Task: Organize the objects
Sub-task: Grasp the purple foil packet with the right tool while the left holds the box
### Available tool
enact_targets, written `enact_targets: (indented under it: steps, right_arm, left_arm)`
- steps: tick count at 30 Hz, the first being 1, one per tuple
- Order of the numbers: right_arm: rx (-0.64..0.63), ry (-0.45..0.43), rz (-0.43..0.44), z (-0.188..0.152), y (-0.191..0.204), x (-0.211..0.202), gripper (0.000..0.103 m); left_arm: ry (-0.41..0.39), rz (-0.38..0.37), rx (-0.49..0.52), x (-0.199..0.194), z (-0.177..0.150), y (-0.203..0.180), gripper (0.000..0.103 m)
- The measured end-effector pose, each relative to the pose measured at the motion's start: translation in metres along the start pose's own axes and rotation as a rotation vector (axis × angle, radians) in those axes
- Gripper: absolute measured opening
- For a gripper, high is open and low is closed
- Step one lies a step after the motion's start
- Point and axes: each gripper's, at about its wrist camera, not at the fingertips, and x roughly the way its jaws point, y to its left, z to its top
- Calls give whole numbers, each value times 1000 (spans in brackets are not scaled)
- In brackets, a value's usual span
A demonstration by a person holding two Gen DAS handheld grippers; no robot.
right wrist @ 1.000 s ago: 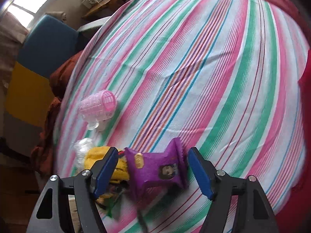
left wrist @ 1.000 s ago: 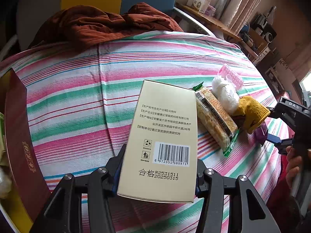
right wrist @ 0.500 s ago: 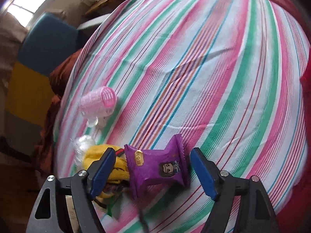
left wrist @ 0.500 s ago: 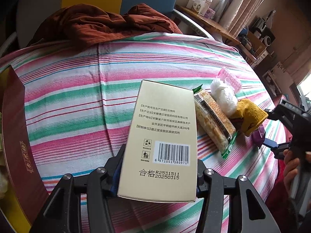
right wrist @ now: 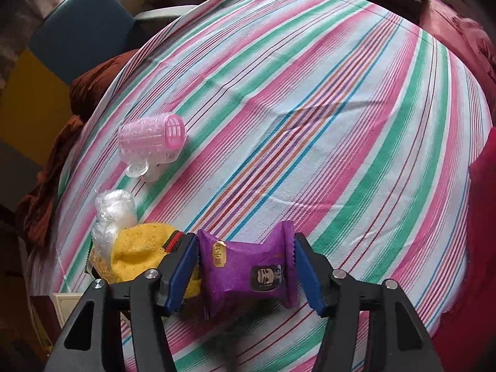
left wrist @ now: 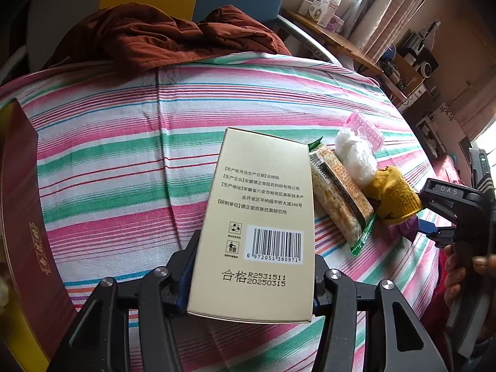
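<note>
The left hand-held gripper [left wrist: 252, 279] clamped a beige box [left wrist: 260, 217] between both fingers. The right hand-held gripper [right wrist: 246, 271] pinched a purple packet [right wrist: 248, 274], fingers pressing its crimped ends.

surface [right wrist: 310, 99]: striped cloth, pink, green, white | near edge: snack bar [left wrist: 339, 197], plastic wad [left wrist: 355, 153], yellow sock [left wrist: 392, 193] touching in a row | curler [right wrist: 152, 139]: pink, on its side, just beyond wad | far edge: brown jacket [left wrist: 173, 34] | left edge: maroon box [left wrist: 28, 210]
</note>
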Motion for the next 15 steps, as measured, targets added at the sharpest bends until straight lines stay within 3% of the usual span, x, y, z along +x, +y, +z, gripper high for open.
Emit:
enact_targets:
  steps: [3, 5, 7, 15]
  right_arm:
    - [-29, 1, -24, -1, 3, 1, 62]
    - [-41, -9, -37, -2, 4, 0, 55]
    - [-28, -16, -9, -2, 2, -2, 47]
    - [66, -116, 116, 1, -18, -23, 47]
  left_arm:
    - [0, 1, 2, 0, 0, 0, 55]
    - [0, 6, 8, 0, 0, -1, 55]
    - [0, 7, 11, 0, 0, 0, 55]
    - [-9, 15, 24, -1, -1, -1, 53]
